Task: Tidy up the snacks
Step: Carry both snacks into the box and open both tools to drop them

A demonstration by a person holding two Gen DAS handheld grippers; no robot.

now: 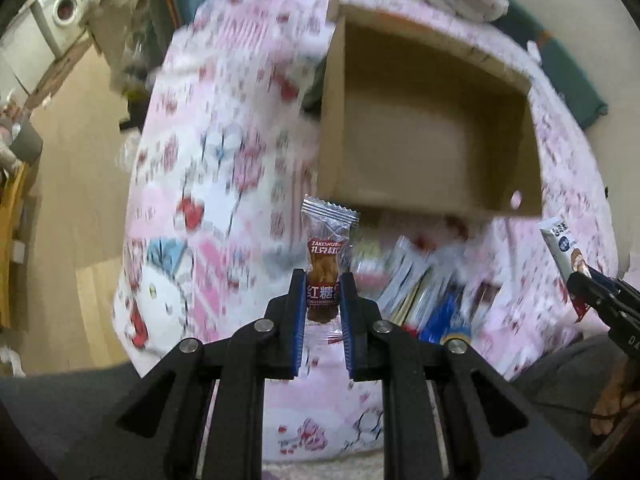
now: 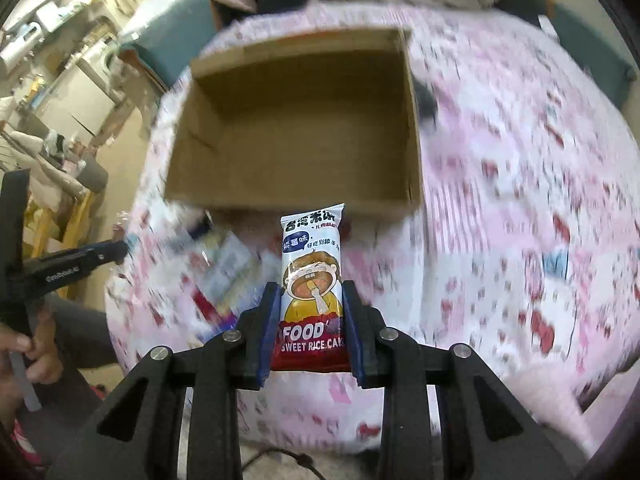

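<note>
Left tongs (image 1: 323,280) gripping brown snack (image 1: 325,268), empty box (image 1: 424,184) beyond

A bed (image 1: 192,184) under a pink cartoon-print sheet stands on a pale wood floor (image 1: 80,200); a white washing machine (image 1: 60,16) sits beyond, brightly lit.

You hold the clear brown-sugar snack (image 1: 326,264) and the rice cake pack (image 2: 312,292) upright; the open cardboard box (image 2: 296,128) sits mid-bed, loose packets (image 1: 420,280) before it.
</note>
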